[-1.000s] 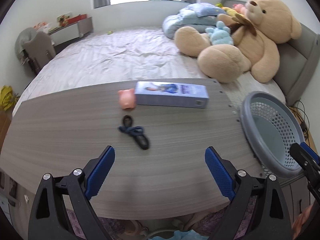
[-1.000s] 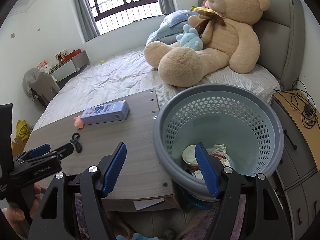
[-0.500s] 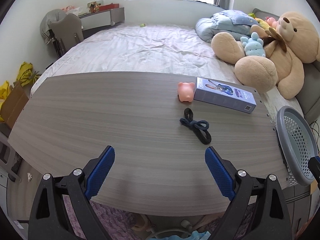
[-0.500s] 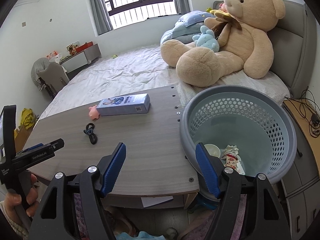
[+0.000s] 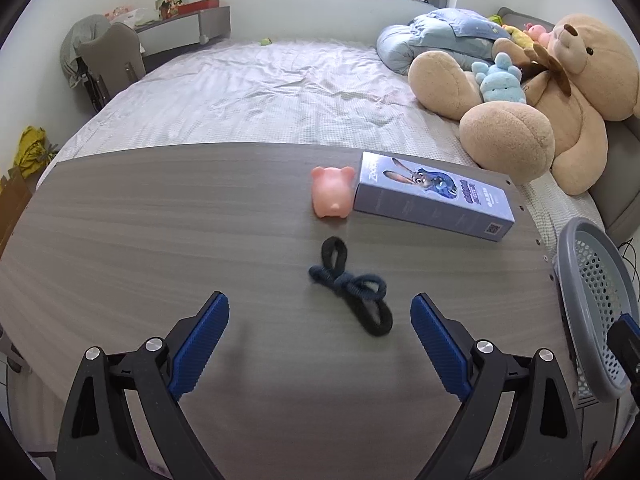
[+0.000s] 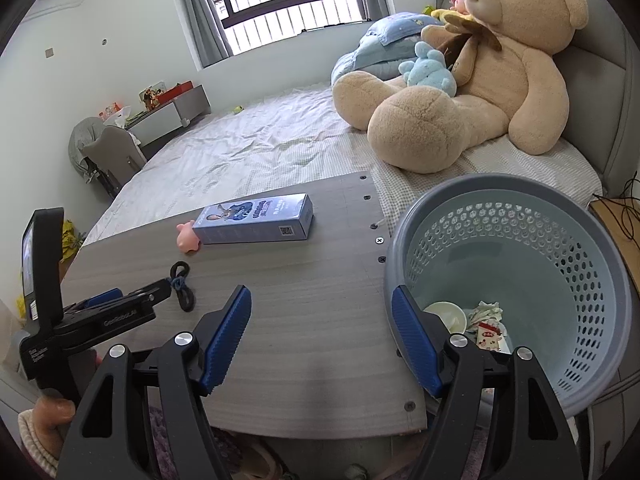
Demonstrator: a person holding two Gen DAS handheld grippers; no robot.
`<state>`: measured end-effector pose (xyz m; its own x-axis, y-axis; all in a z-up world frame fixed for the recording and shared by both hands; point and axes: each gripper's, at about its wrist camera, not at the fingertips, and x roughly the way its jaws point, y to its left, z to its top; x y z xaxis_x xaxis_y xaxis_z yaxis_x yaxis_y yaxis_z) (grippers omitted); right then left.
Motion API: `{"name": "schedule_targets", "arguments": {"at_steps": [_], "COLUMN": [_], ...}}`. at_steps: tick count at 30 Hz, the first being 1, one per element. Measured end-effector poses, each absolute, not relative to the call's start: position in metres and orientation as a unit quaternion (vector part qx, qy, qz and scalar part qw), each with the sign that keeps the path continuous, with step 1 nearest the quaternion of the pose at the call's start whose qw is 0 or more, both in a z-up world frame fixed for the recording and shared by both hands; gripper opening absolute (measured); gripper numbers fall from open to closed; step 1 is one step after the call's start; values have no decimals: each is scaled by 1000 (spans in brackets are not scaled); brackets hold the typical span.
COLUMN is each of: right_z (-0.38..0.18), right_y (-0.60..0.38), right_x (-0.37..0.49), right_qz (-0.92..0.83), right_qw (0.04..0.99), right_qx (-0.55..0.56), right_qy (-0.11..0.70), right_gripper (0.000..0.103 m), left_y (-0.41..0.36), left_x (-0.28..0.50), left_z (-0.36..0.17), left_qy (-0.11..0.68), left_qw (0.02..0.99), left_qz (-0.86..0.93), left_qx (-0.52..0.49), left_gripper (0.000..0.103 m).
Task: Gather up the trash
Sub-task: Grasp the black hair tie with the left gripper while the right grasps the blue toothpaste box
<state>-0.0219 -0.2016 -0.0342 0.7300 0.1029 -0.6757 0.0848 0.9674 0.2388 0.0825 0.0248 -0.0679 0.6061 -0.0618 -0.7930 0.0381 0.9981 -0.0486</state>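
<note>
I see the knotted dark blue and black fabric hair ties [image 5: 352, 294] lying on the grey wood-grain table [image 5: 160, 248], just ahead of my left gripper [image 5: 320, 338], its jaws apart and empty. My right gripper [image 6: 322, 330] also stands apart, empty, beside the perforated pale blue plastic basket [image 6: 580, 264].

Greys, blues and one pink on the table

Grey woodgrain table [image 5: 160, 240]; pink pig [image 5: 332, 196] and lilac-blue box [image 5: 432, 204] beyond the blue-padded left gripper [image 5: 320, 340]; dark hair ties [image 5: 352, 292]; pale blue perforated basket [image 6: 560, 264].
</note>
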Motion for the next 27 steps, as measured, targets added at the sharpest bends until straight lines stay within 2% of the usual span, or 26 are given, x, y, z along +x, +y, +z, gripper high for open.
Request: {"name": "schedule_targets", "arguments": {"at_steps": [3,9,10,11,12,14,15,21,27], "right_z": [-40,-46,-47,-48,-49,-49,-48,-41,-36], "right_y": [-205,-210,-211,-211,-211,-209,-207,-193,-165], "right_x": [-13,7,11,15,19,30,34,67,103], "right_qz": [4,1,1,1,1,4,6,31,88], "right_qw": [917,914,914,913,913,913,914,918,916], "right_qx": [135,137,137,137,136,131,128,88,-13], "right_qy": [374,381,382,383,384,386,386,385,392], "right_gripper": [70,70,70,70,70,70,70,70,70], "left_y": [17,14,14,14,15,18,20,30,52], "left_x": [96,110,110,111,111,111,111,104,105], "left_z": [-75,-91,-91,-91,-90,-89,-88,-80,-62], "left_qy": [449,466,461,461,460,462,464,460,436], "left_qw": [893,884,887,886,887,886,884,886,898], "left_qz": [-31,-34,-30,-33,-34,-42,-47,-53,-41], "left_qx": [-12,-22,-16,-16,-16,-20,-22,-19,-29], "left_gripper": [89,64,59,49,44,23,20,19,19]}}
